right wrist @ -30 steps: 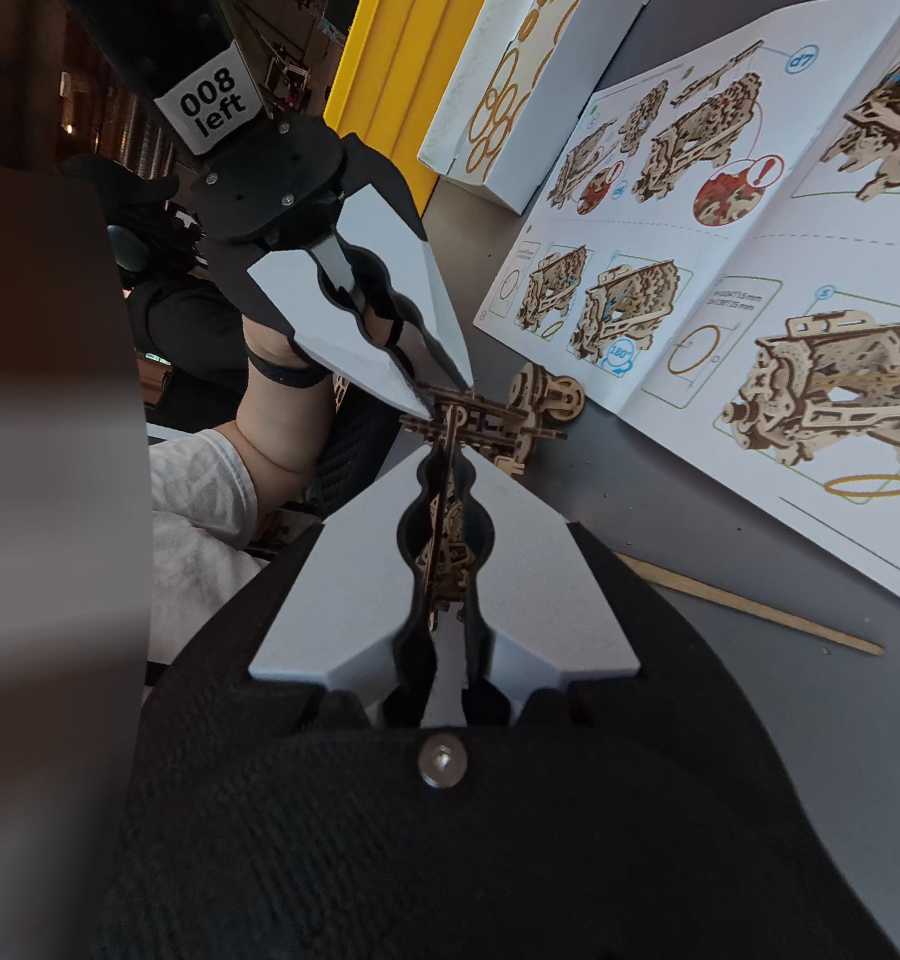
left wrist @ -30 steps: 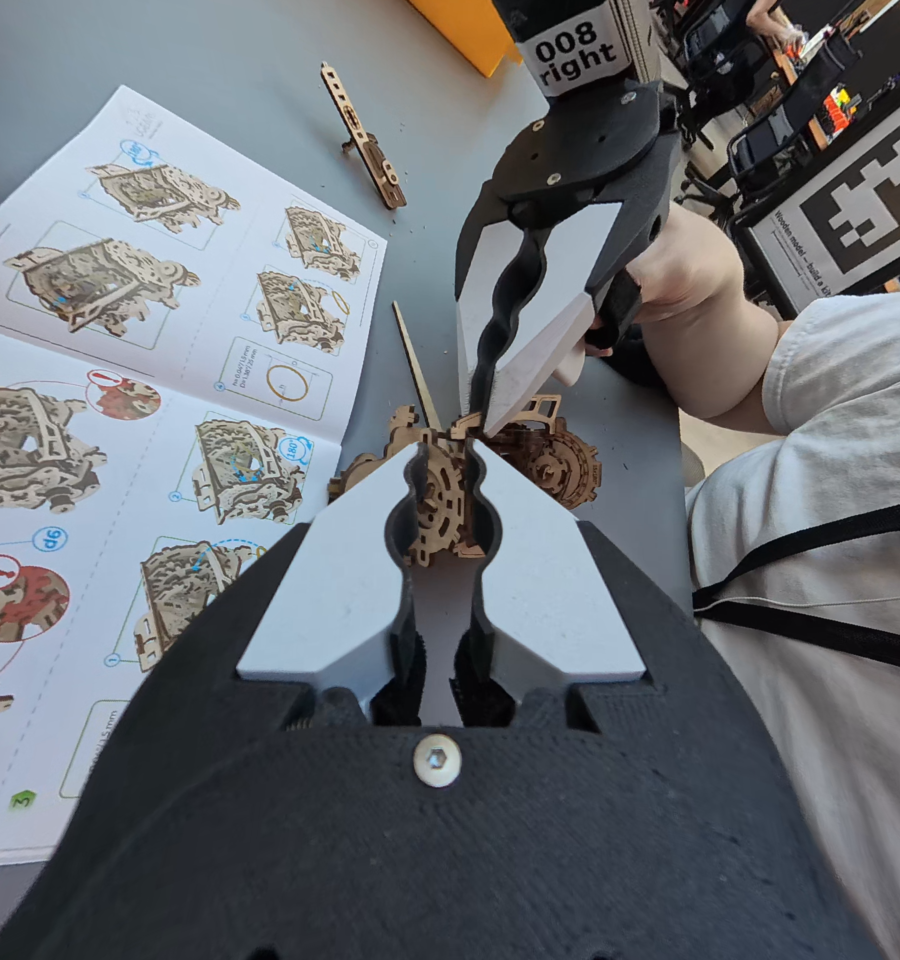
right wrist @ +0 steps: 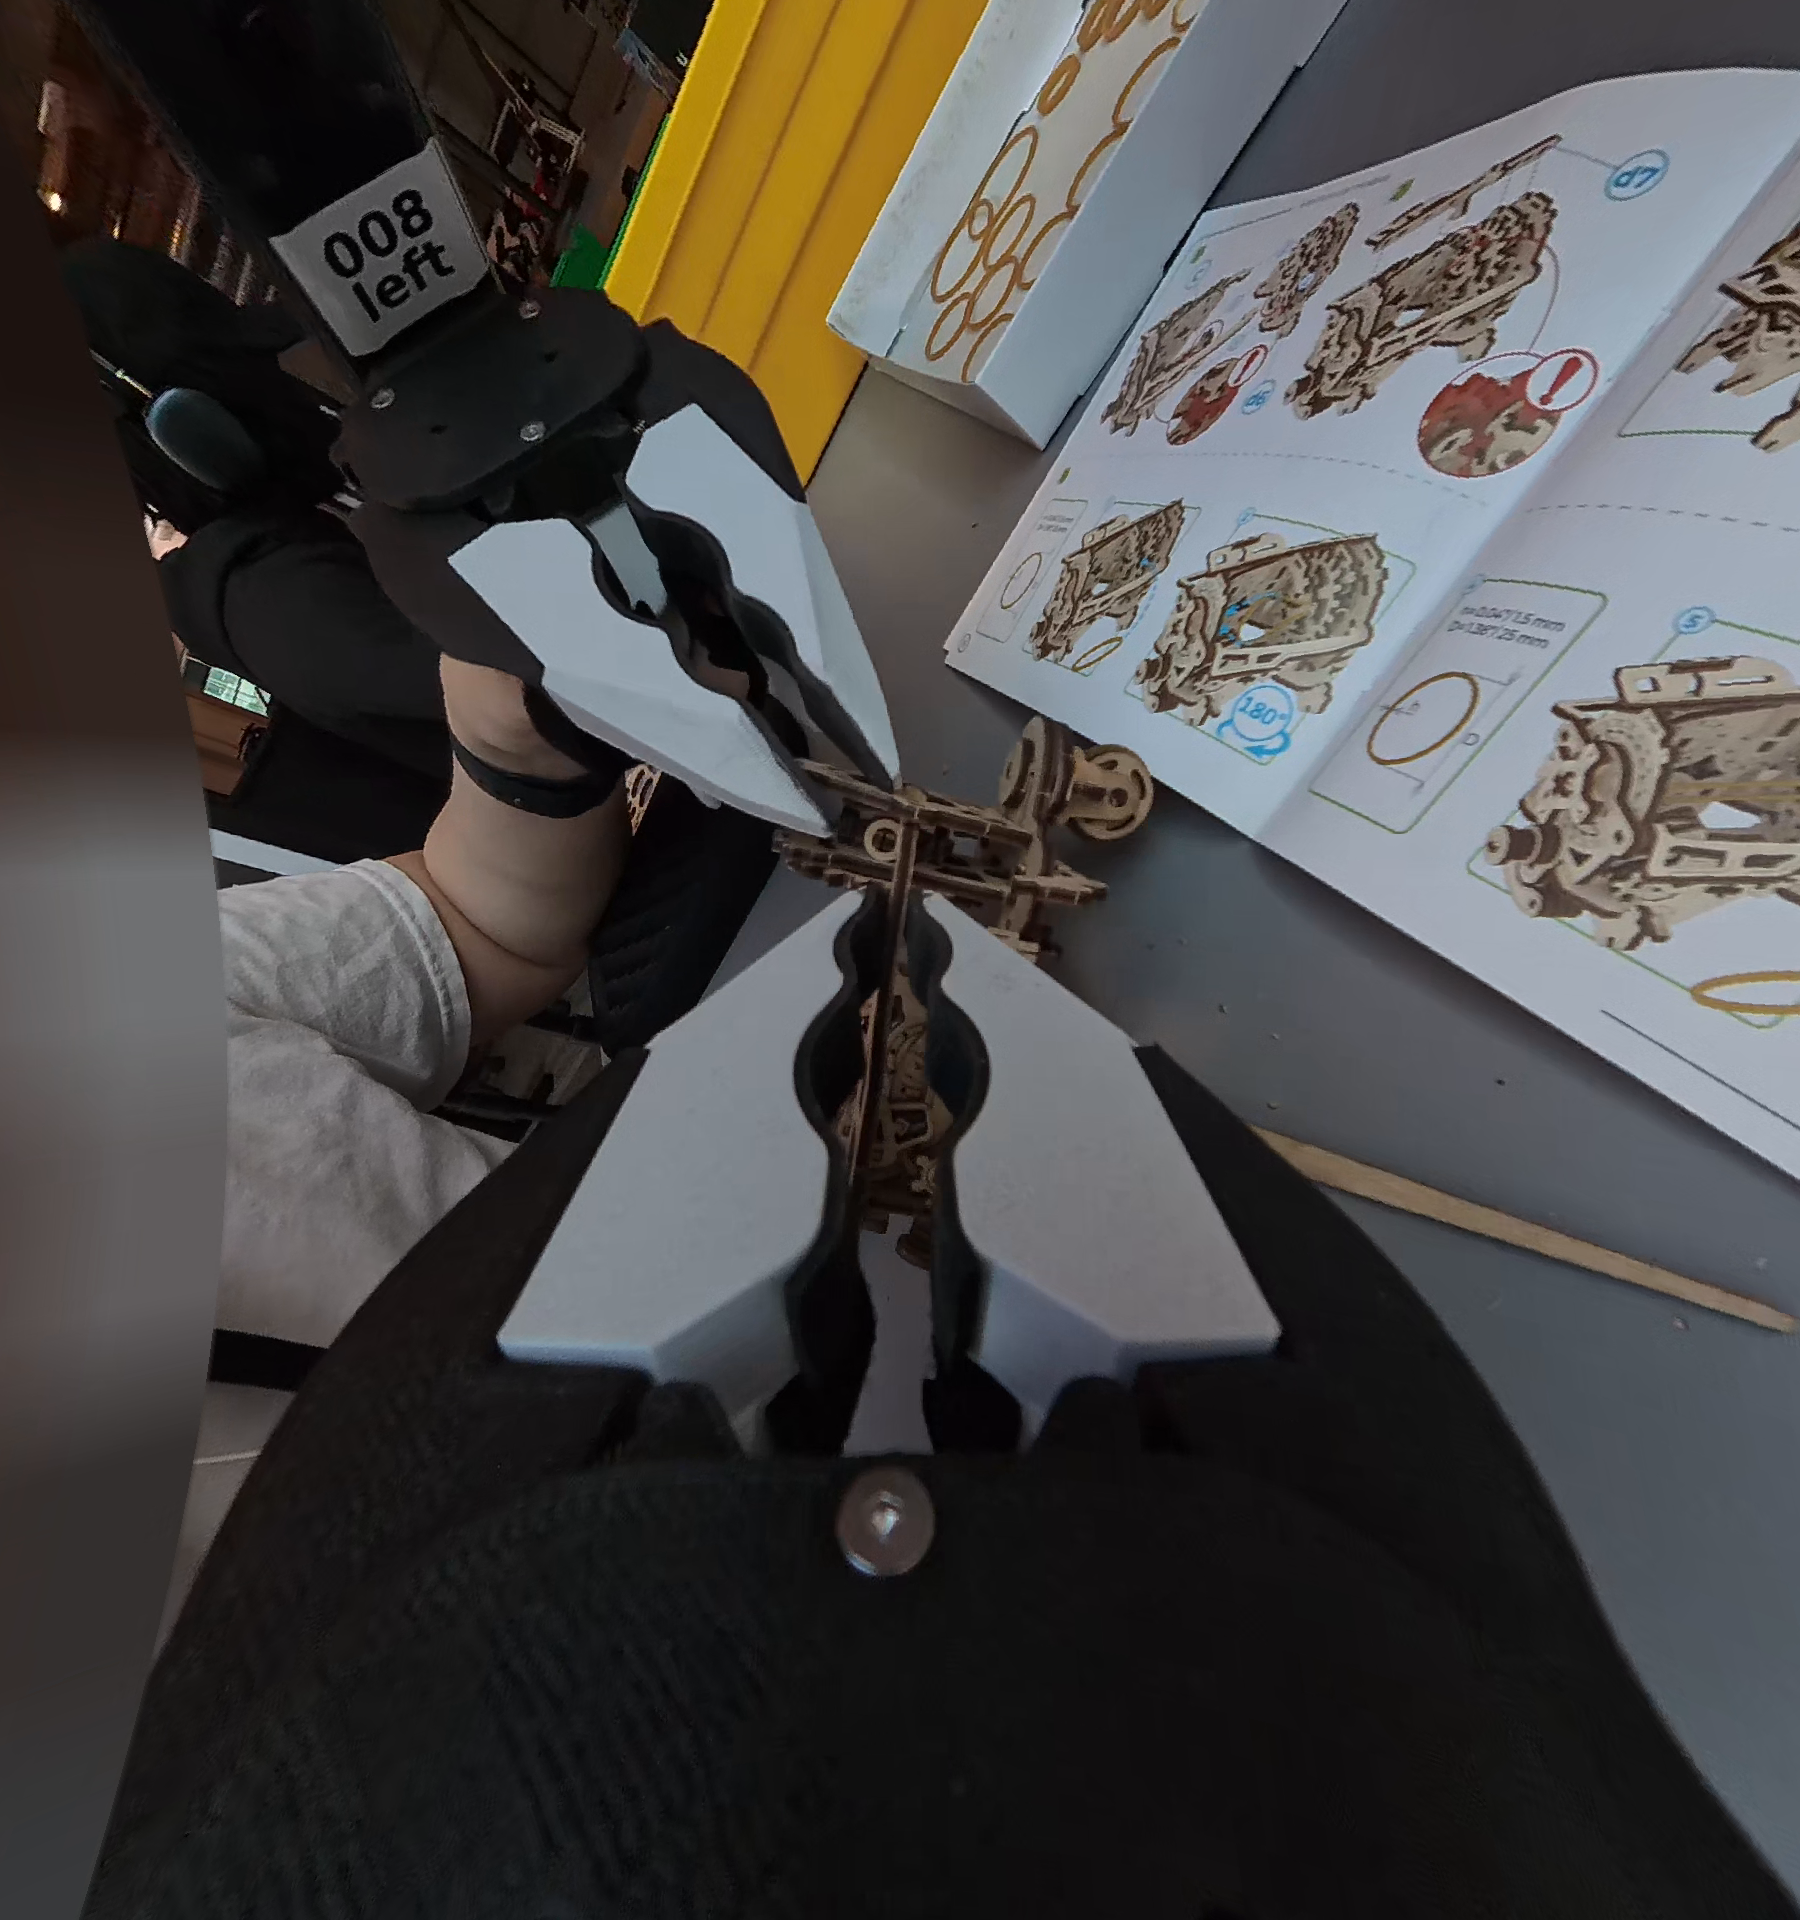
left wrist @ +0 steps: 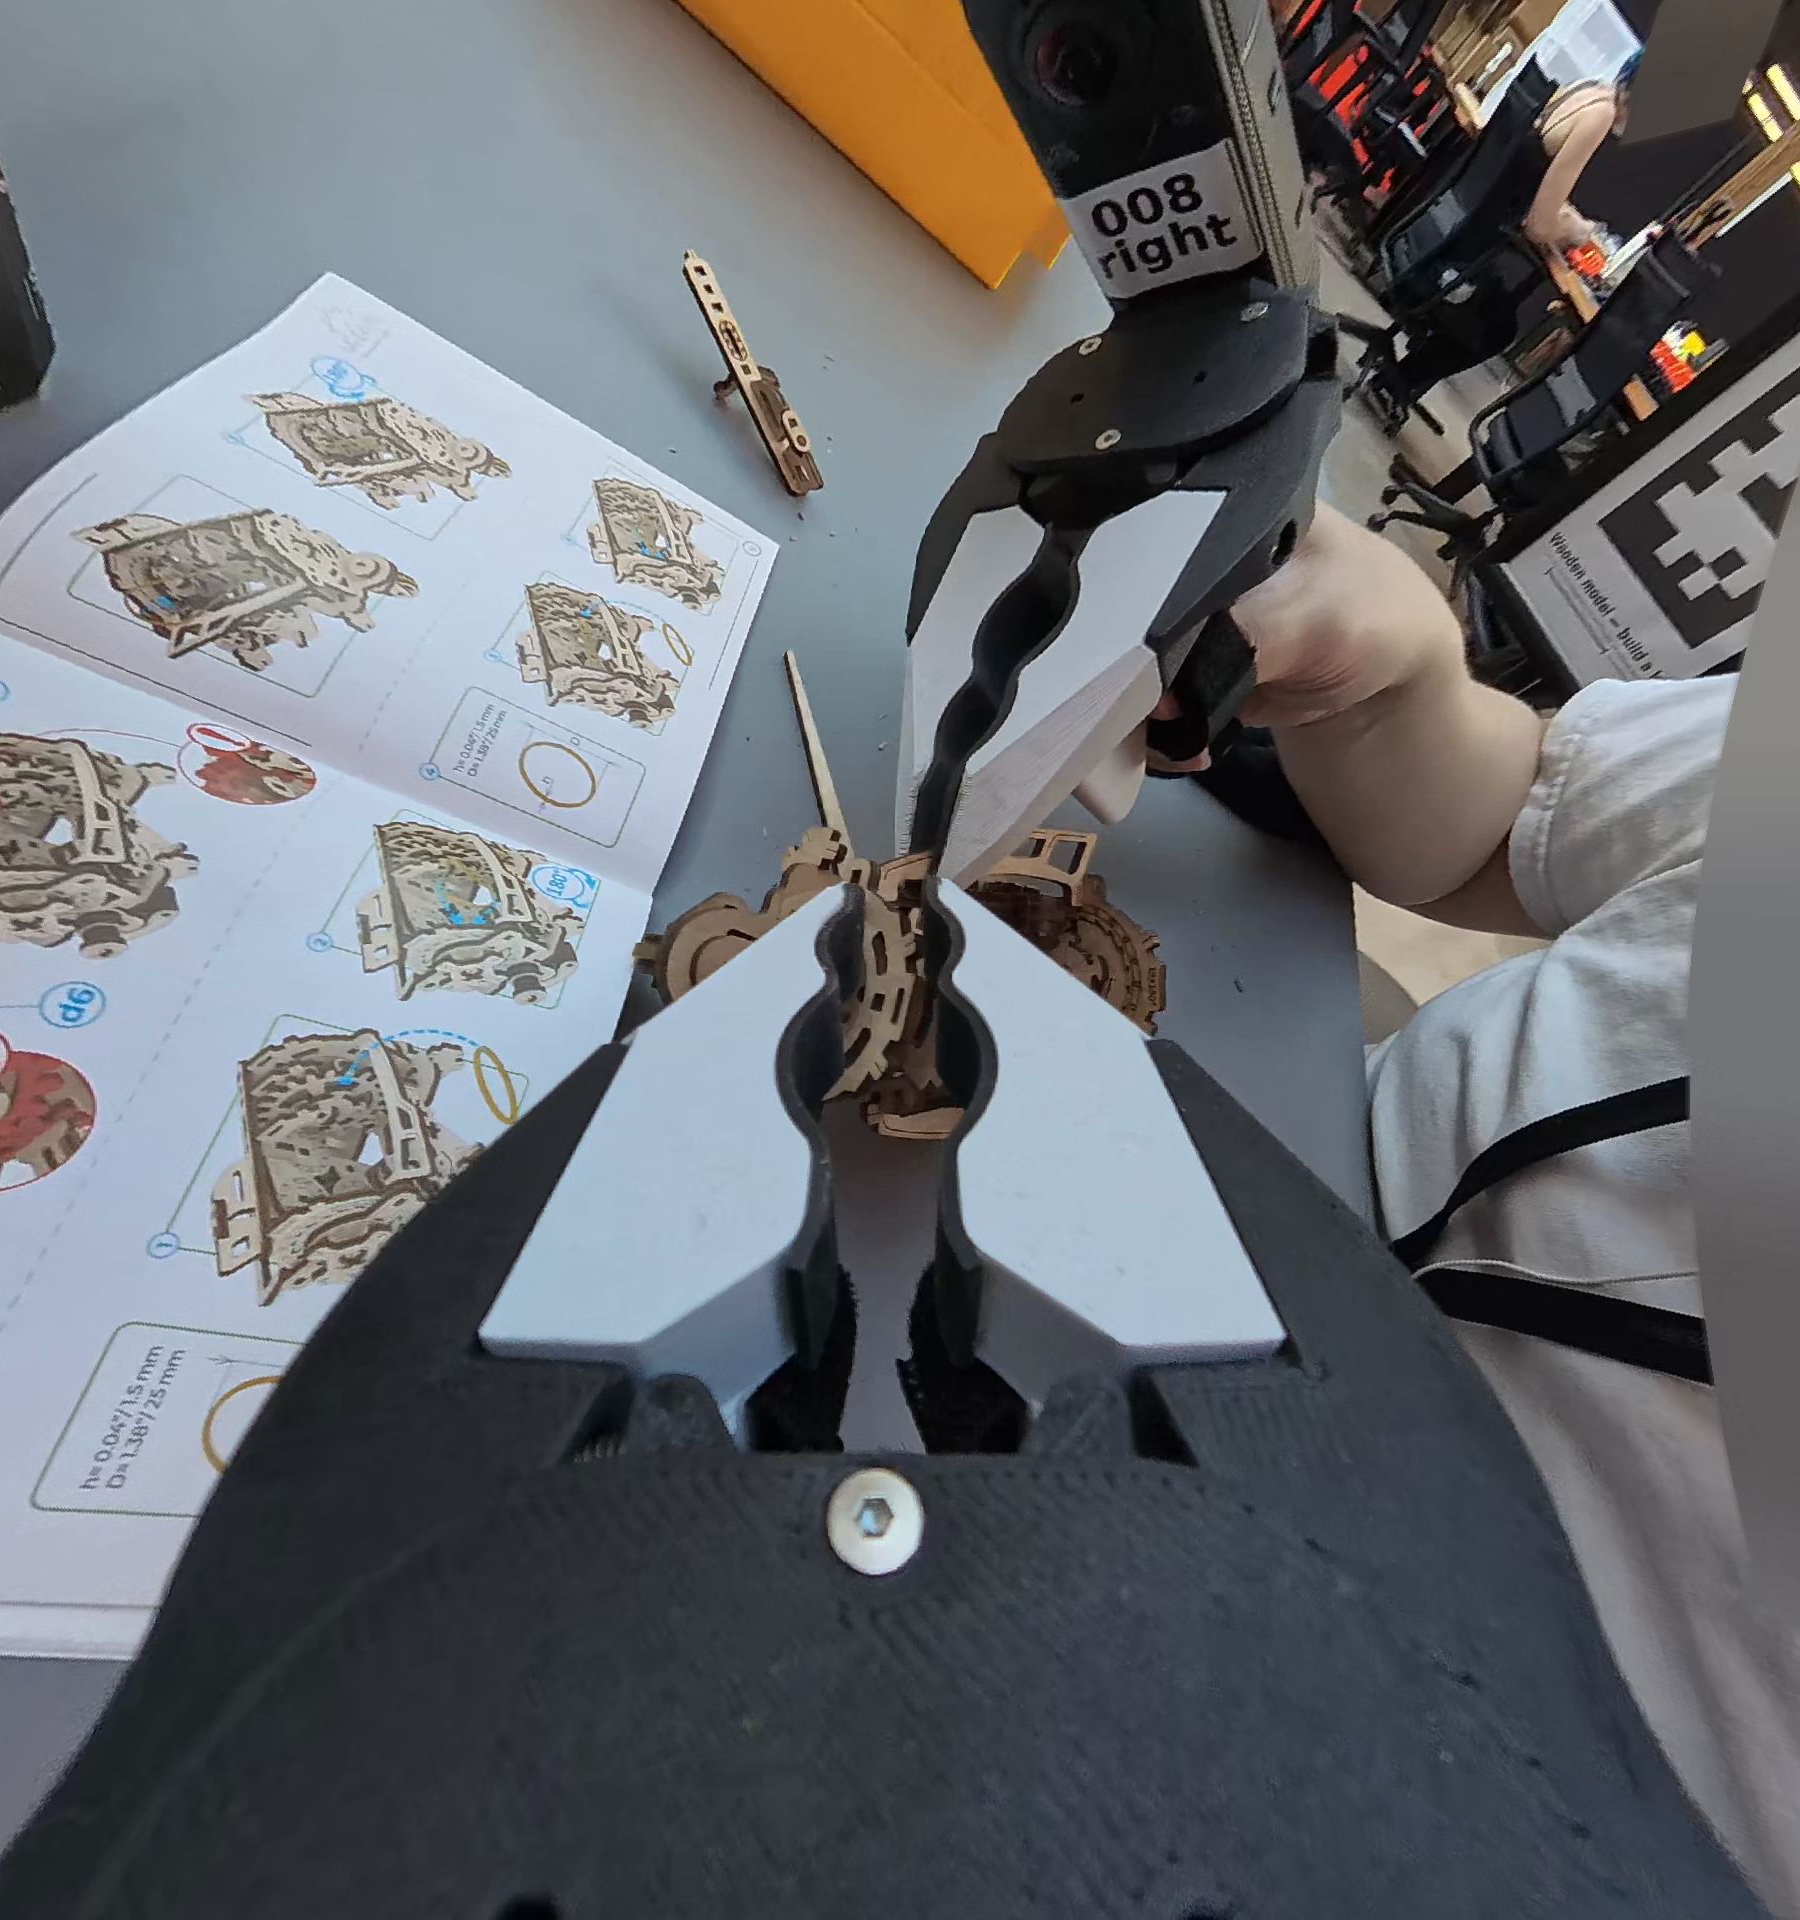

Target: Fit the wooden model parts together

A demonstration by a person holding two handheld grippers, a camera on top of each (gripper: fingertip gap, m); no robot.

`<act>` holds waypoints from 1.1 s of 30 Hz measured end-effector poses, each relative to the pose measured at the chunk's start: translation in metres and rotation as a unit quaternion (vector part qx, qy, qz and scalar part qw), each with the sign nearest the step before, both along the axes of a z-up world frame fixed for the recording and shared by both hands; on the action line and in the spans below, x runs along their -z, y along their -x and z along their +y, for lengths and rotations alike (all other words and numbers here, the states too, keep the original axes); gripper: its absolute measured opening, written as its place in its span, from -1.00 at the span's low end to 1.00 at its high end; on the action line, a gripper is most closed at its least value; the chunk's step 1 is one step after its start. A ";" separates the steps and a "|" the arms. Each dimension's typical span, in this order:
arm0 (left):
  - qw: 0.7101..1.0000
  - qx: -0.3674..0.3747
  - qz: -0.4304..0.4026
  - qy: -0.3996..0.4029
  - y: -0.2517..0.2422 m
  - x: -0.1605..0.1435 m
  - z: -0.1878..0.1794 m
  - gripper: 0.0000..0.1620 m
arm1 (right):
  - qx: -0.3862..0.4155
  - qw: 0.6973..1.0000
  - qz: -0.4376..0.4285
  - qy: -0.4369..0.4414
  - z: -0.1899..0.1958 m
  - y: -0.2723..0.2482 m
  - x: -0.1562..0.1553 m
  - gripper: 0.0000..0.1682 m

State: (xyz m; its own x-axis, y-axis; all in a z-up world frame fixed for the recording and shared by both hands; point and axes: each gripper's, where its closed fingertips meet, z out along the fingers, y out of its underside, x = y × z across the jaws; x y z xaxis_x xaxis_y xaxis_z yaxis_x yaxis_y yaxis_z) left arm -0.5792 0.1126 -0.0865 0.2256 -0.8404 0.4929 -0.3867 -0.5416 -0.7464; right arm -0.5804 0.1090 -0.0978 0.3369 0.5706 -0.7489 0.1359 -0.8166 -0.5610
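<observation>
On the grey surface (left wrist: 460, 156) an open instruction booklet (left wrist: 304, 831) lies beside the wooden model (right wrist: 927, 862). The left gripper (left wrist: 891, 904) and right gripper (right wrist: 891, 914), each bearing a white printed label, meet there. Both sets of jaws are clamped on the model.

wooden model (left wrist: 880, 997): tan, laser-cut brown edges | table (left wrist: 460, 187): plain grey | booklet (left wrist: 283, 790): white, tan drawings | box (left wrist: 906, 114): orange-yellow
</observation>
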 end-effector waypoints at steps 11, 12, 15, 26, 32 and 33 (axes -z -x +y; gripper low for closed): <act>0.997 0.016 -0.046 0.054 0.000 0.001 0.001 -0.78 | 0.015 1.000 -0.005 -0.005 0.005 -0.001 0.003 -0.98; 0.997 0.017 -0.047 0.054 0.000 0.000 0.000 -0.75 | 0.016 1.000 -0.005 -0.005 0.005 -0.001 0.003 -0.98; 0.997 0.026 -0.051 0.053 0.001 -0.003 -0.003 -0.67 | 0.015 1.000 0.002 0.001 0.005 0.000 0.002 -0.98; 0.984 -0.016 0.099 -0.147 0.003 0.009 -0.010 -0.47 | 0.016 1.000 -0.001 0.001 0.006 0.000 0.004 -0.98; 0.966 -0.052 0.143 -0.211 0.007 0.017 -0.004 -0.74 | 0.015 1.000 -0.005 -0.002 0.006 0.001 0.004 -0.98; 0.962 -0.053 0.147 -0.222 0.007 0.017 -0.004 -0.75 | 0.015 1.000 -0.005 -0.001 0.006 0.001 0.004 -0.98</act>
State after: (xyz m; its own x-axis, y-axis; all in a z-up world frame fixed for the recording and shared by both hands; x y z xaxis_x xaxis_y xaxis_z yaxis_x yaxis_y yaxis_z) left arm -0.5863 0.1086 -0.1035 0.3971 -0.9177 -0.0071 -0.5769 -0.2436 -0.7797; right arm -0.5813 0.1147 -0.1019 0.3616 0.5622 -0.7438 0.1174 -0.8188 -0.5619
